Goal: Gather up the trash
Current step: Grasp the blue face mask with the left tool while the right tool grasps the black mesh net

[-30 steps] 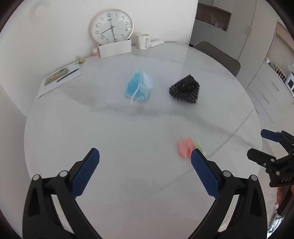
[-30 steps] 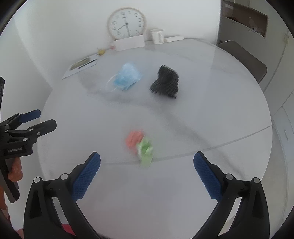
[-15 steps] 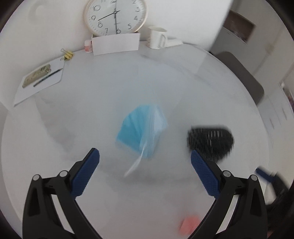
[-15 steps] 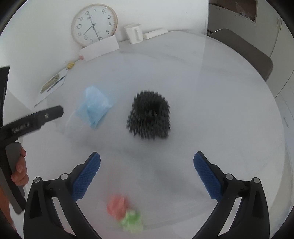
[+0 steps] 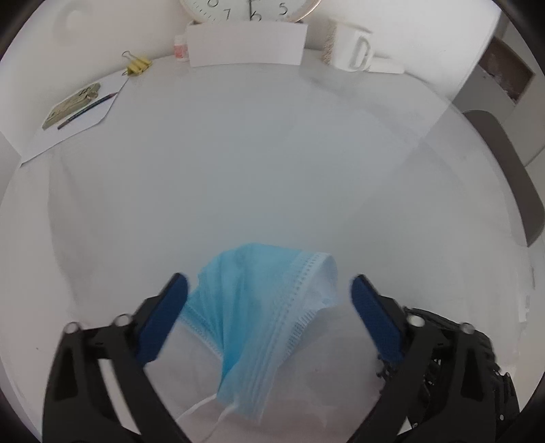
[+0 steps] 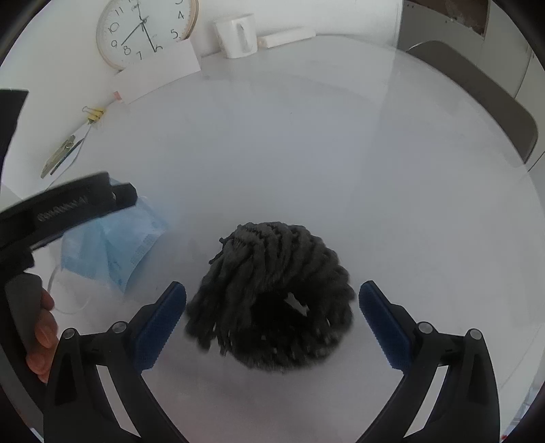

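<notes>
Between the left gripper (image 5: 269, 293)'s pads, just closing in but not yet pressing, lies the blue mask (image 5: 259, 313); a second ago it lay far ahead. At three o'clock, the right gripper (image 6: 272, 300) straddles the black bristly clump (image 6: 272, 300), jaws wide. Both pickups look imminent.

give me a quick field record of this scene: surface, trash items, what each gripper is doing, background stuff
surface: round white table
trash 1: blue face mask, crumpled, between the left gripper pads
trash 2: black spiky ball, between the right gripper pads
left gripper: open, jaws just been closing in, left pad near the mask's edge, no grip seen yet
right gripper: open, not touching the ball
background: clock, mug, white card, yellow clip, paper with pencil
</notes>
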Tool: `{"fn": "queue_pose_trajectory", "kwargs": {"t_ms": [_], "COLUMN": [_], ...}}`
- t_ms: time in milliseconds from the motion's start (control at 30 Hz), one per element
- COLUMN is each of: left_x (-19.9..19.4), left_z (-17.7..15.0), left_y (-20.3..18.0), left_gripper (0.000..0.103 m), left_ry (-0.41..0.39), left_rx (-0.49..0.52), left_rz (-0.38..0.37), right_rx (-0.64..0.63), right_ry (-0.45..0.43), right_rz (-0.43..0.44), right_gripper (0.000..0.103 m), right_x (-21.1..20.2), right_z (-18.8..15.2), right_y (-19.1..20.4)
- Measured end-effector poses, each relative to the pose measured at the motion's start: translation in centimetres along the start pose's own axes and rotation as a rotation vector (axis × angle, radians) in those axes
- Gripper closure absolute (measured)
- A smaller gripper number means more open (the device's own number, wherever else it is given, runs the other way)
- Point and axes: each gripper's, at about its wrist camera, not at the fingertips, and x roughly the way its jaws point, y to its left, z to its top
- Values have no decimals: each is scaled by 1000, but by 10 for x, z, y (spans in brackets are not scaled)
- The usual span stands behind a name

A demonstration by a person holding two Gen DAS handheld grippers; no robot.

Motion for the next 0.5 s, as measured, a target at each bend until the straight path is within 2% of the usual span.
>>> {"fn": "queue_pose_trajectory", "kwargs": {"t_ms": [100, 133, 167, 200, 267, 433, 500], "left_x": [10, 13, 15, 16, 17, 11, 9], "left_z": [1, 1, 0, 0, -1, -3, -2], "left_y": [0, -1, -1, -2, -3, -3, -2], "left_gripper": [44, 59, 73, 77, 88, 96, 97], "left_ry": [14, 19, 28, 34, 28, 2, -4], "left_rx": [12, 25, 41, 53, 77, 120, 126], "left_rz": [21, 32, 39, 40, 54, 70, 73], "right_rx": [5, 10, 11, 10, -4, -25, -36], "right_ry": [1, 0, 3, 9, 12, -3, -13], "right_rz": [11, 25, 35, 40, 53, 70, 72], "right_gripper": [3, 11, 27, 33, 52, 66, 67], "right_x": [8, 9, 11, 14, 16, 11, 7], "right_z": [1, 1, 2, 2, 0, -3, -3], "right_y": [-3, -5, -5, -5, -5, -4, -2]}}
